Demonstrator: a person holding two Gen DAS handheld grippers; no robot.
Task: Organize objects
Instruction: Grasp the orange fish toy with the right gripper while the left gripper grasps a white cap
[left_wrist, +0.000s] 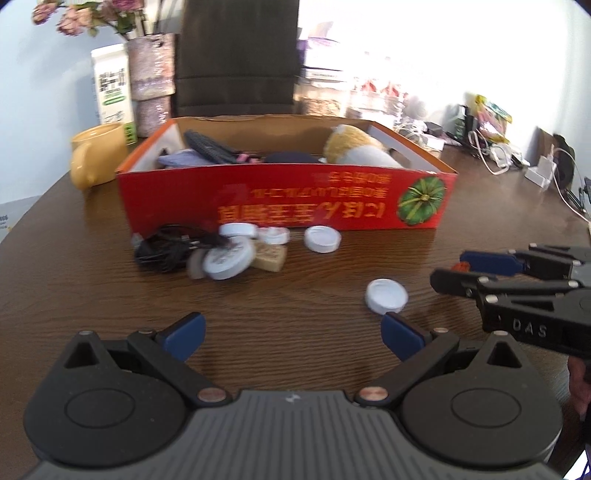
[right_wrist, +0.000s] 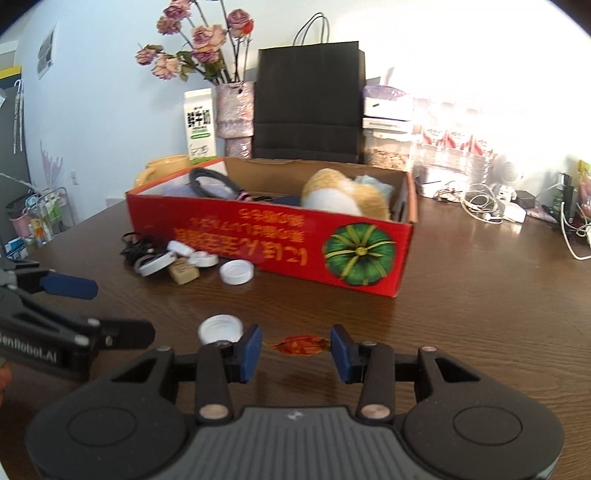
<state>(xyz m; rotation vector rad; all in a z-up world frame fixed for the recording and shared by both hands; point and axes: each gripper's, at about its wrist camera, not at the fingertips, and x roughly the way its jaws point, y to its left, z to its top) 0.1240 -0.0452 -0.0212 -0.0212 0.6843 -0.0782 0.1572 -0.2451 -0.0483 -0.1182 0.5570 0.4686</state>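
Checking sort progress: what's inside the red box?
In the red box: a yellow-and-white plush toy, a dark looped strap, something purple, a dark item mid-box. The box floor and anything beneath are hidden by its front wall.

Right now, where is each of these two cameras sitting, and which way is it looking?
Left wrist view: rides on the left gripper, looking along its wide-open blue fingers at the red box; the right gripper shows at right.
Right wrist view: rides on the right gripper, whose pads pinch an orange wrapped sweet; the left gripper shows at left.
Both share the box, the brown table and the lone white cap.
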